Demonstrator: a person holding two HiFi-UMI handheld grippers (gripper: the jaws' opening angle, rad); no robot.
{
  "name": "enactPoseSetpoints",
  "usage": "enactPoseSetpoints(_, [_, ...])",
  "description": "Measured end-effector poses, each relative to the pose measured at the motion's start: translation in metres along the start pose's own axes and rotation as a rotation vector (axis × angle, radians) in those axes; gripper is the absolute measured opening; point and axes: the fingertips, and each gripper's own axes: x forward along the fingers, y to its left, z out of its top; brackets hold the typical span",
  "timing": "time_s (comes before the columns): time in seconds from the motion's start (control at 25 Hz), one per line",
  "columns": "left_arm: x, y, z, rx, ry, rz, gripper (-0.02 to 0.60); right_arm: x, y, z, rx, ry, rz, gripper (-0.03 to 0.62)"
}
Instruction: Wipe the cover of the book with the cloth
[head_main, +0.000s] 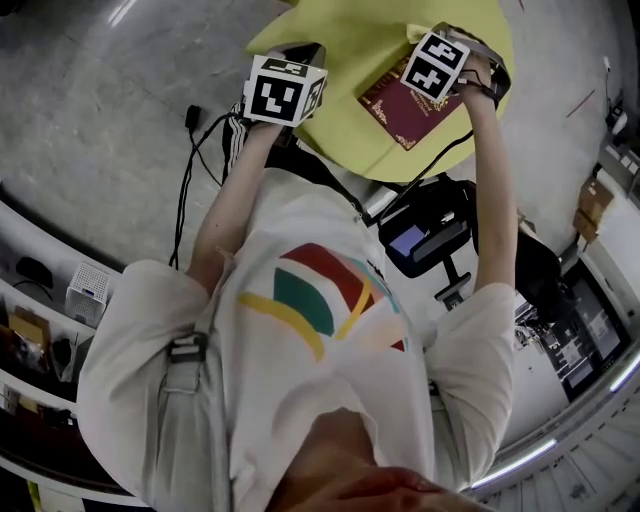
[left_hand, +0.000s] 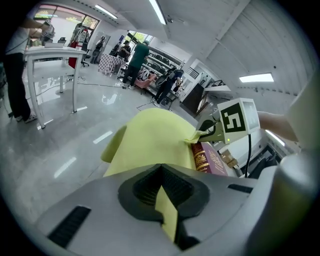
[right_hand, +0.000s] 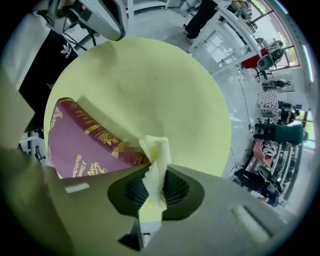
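Left gripper clamps a flat edge of the cloth, right gripper pinches a bunched corner just over the book lying on the table, so probably best to press that wad low and sweep across the cover.

Only the book interrupts the yellow surface; beyond it lies free.
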Motion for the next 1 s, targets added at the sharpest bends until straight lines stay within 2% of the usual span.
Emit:
enactPoseSetpoints(0.24, [-0.001, 0.010, 0.009, -0.003, -0.008, 0.013, 0.015, -0.020, 0.035, 0.024, -0.023, -0.081, 0.062, 0.029])
enactPoseSetpoints(0.6, [0.012, -0.003, 0.013, 0.027, 0.012, -0.012, 0.015, -0.050, 0.094, 0.067, -0.035, -0.233, 0.150, 0.029])
enactPoseSetpoints(1.0, [0.015, -0.006, 0.026, 0.047, 0.002, -0.009, 0.015, -0.081, 0.144, 0.100, -0.014, -0.412, 0.314, 0.029])
